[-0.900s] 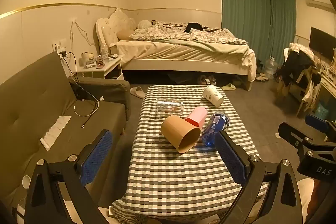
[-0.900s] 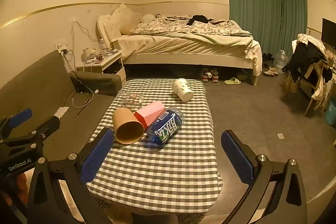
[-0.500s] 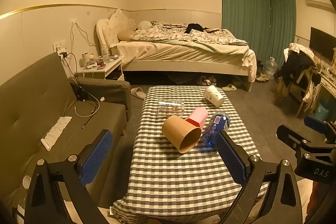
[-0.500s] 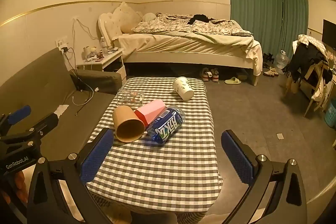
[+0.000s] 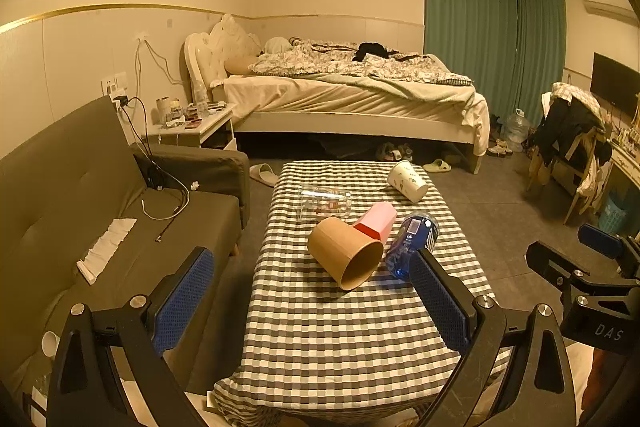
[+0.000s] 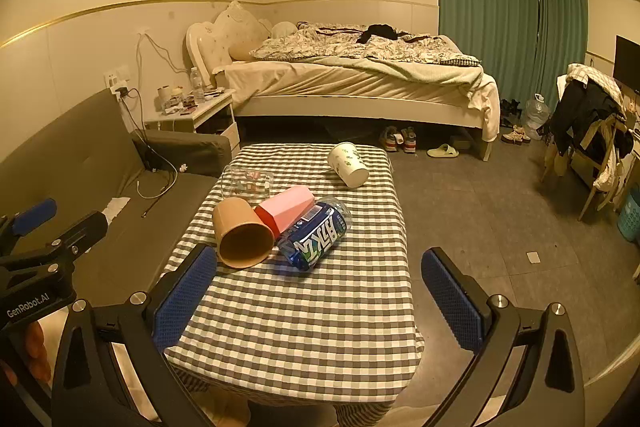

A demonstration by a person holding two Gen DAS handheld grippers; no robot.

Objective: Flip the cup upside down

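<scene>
Only right view reads the blue bottle (image 6: 316, 239) label — brown cup (image 6: 240, 233) beside.

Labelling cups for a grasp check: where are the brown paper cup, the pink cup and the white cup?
brown paper cup (image 6: 236, 227), right wrist view, outer side wall
pink cup (image 6: 290, 205), right wrist view, side face
white cup (image 5: 406, 179), left wrist view, side wall

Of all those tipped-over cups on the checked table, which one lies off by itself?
The white paper cup at the table's far end. The brown cup, pink cup and glass cup huddle together mid-table beside the blue bottle.
</scene>
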